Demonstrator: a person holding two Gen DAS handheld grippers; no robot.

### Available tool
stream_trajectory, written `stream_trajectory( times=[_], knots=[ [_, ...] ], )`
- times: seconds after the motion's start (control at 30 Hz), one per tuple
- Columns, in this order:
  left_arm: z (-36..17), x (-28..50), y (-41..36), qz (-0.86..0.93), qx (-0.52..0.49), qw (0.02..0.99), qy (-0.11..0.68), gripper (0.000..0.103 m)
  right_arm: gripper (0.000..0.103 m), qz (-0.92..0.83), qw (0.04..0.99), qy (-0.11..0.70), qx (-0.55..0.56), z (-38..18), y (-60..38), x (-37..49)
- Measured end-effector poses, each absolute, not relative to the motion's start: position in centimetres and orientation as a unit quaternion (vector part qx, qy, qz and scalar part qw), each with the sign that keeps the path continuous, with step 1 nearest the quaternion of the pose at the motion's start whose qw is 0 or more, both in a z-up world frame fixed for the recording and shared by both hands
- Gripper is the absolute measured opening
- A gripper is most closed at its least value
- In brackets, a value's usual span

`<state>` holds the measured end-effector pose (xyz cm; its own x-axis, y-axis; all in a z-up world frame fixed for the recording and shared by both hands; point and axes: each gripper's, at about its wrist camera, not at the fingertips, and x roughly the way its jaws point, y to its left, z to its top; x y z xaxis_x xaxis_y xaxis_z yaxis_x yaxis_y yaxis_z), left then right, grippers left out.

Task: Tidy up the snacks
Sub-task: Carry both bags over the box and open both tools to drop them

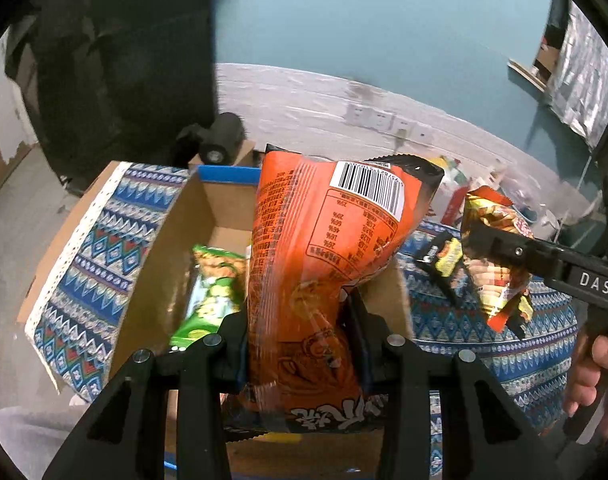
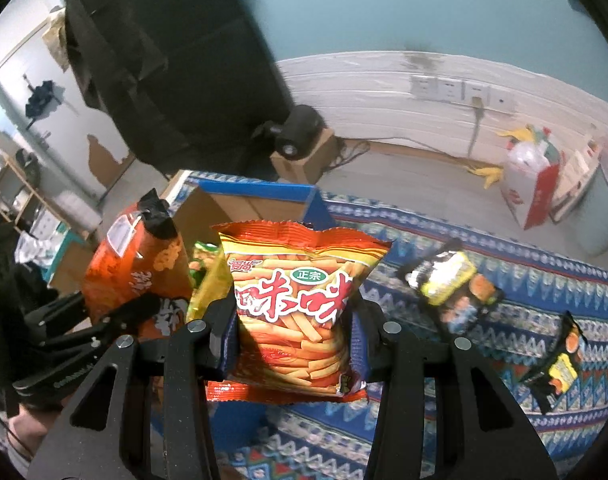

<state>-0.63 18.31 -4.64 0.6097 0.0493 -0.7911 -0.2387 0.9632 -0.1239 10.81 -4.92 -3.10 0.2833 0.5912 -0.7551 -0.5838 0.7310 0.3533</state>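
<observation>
My left gripper [image 1: 300,340] is shut on an orange snack bag [image 1: 323,248], held upright over the open cardboard box [image 1: 172,264]; it also shows in the right wrist view [image 2: 132,264]. A green snack pack [image 1: 212,292] lies inside the box. My right gripper [image 2: 294,332] is shut on a red and yellow fries bag [image 2: 300,296], held above the patterned cloth just right of the box; it shows in the left wrist view [image 1: 495,264] too. Two black and yellow packs [image 2: 447,276] [image 2: 559,368] lie on the cloth at the right.
The blue patterned cloth [image 2: 443,420] covers the table. A black chair [image 2: 176,68] and a small box with a black roll [image 2: 300,136] stand behind. A red and white bag [image 2: 531,180] sits on the floor at the right by the wall.
</observation>
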Motion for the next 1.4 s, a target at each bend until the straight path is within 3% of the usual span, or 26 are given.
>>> stream_trajectory(
  times=[0.67,0.77,1.0,1.13,1.4],
  knots=[
    [-8.4,-1.9,25.9,0.158,-0.177,0.85,0.471,0.042,0.044,0.415,0.767,0.488,-0.032,-4.6,4.5,8.7],
    [-8.3,-1.9,26.1,0.168,-0.172,0.85,0.469,0.056,0.044,0.416,0.765,0.491,-0.036,-4.7,4.9,8.4],
    [-7.4,-2.1,25.8,0.165,-0.17,0.857,0.458,0.059,0.046,0.424,0.76,0.49,-0.041,-4.7,5.3,8.2],
    [-7.0,-2.0,25.2,0.162,-0.171,0.859,0.454,0.06,0.062,0.426,0.759,0.49,-0.041,-4.6,5.2,8.3],
    [-5.7,-1.0,23.0,0.138,-0.166,0.869,0.445,0.06,0.067,0.415,0.774,0.476,-0.044,-3.3,3.2,8.6]
  ],
)
